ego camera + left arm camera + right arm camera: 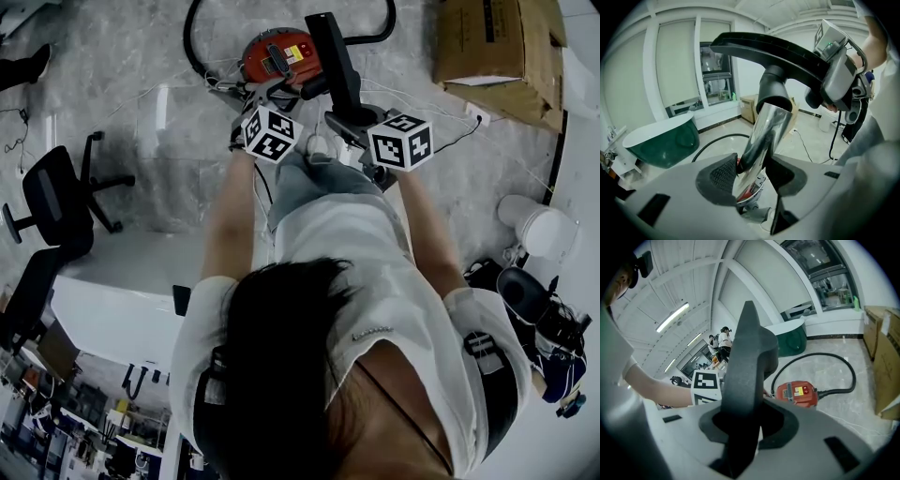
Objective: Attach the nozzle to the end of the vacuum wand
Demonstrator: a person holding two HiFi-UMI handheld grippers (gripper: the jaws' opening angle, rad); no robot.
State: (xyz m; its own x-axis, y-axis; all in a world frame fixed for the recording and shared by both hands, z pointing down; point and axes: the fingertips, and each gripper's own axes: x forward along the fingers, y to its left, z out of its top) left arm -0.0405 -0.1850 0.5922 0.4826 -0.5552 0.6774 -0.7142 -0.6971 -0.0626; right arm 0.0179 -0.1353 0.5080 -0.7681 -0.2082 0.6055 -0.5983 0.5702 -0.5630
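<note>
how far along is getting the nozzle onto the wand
Done: left tongs clamp the chrome wand, right tongs clamp the black nozzle. In hand: the nozzle's neck sits over the wand end. Left: confirm it is fully seated, which I cannot tell, then let go.

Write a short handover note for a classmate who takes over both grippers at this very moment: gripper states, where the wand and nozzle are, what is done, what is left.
Left gripper: shut on the shiny wand, which slants up and away from it.
Right gripper: shut on the black nozzle.
Where: the nozzle's neck sits over the wand's top end, both held in the air. The red vacuum is on the floor beyond.
Done: both parts gripped and joined end to end.
Left: I cannot tell if the joint is fully seated. Probably press them together, check, then release.
</note>
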